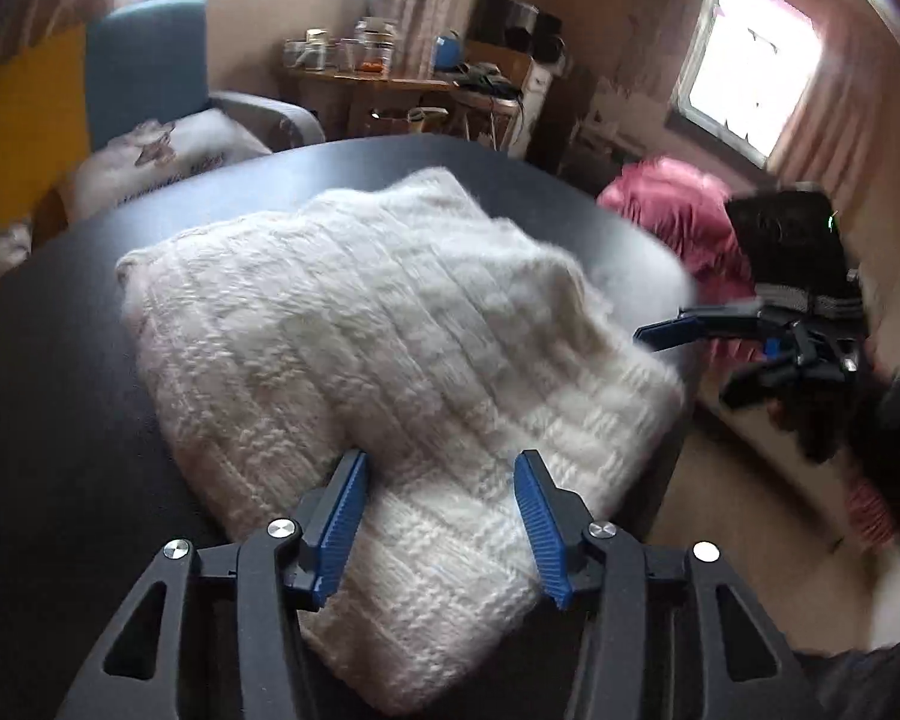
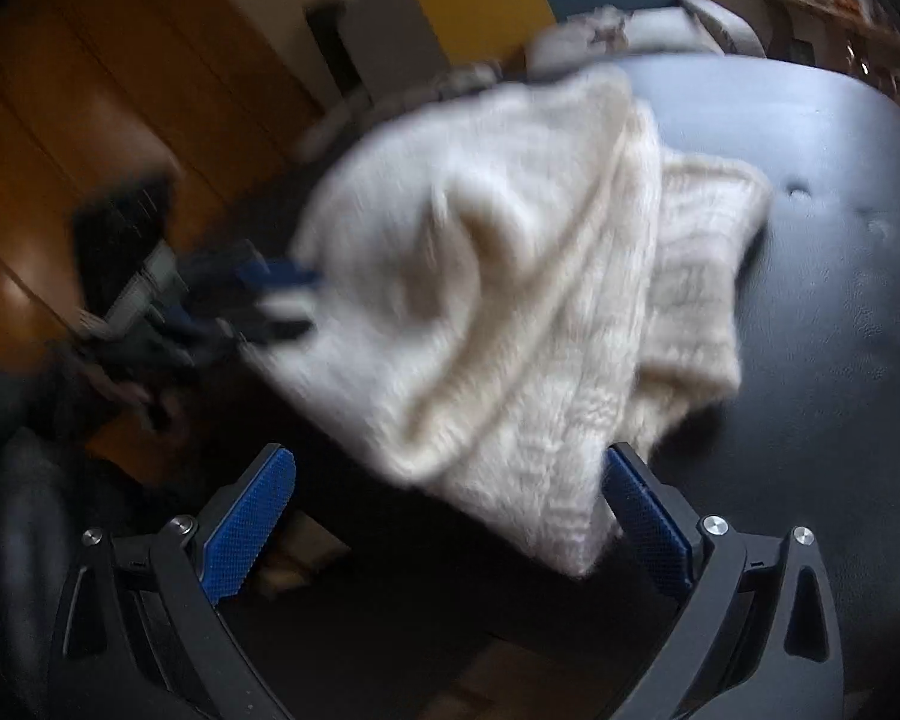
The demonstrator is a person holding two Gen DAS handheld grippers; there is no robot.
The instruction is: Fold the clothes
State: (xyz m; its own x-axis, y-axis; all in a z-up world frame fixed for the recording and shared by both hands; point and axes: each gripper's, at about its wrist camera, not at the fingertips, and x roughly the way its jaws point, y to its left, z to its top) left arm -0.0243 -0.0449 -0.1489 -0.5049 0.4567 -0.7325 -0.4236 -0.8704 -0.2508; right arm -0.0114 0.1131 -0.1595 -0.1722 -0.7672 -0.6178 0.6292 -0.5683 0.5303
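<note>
Sweater [image 1: 378,348], white knit, lies folded on the dark table [image 1: 48,396] just ahead of the left gripper [image 1: 441,531]; both it and the right gripper [image 2: 450,531] are spread wide, grasping nothing

Blue armchair [image 1: 144,66], cluttered wooden shelf [image 1: 360,84]

Dark, round-edged table [image 1: 42,372] — a folded white knit sweater [image 1: 354,324] lies on its top, reaching the near edge.

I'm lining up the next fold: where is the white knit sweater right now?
The white knit sweater lies folded on the dark table in the left wrist view, its near edge between the open left gripper.
</note>
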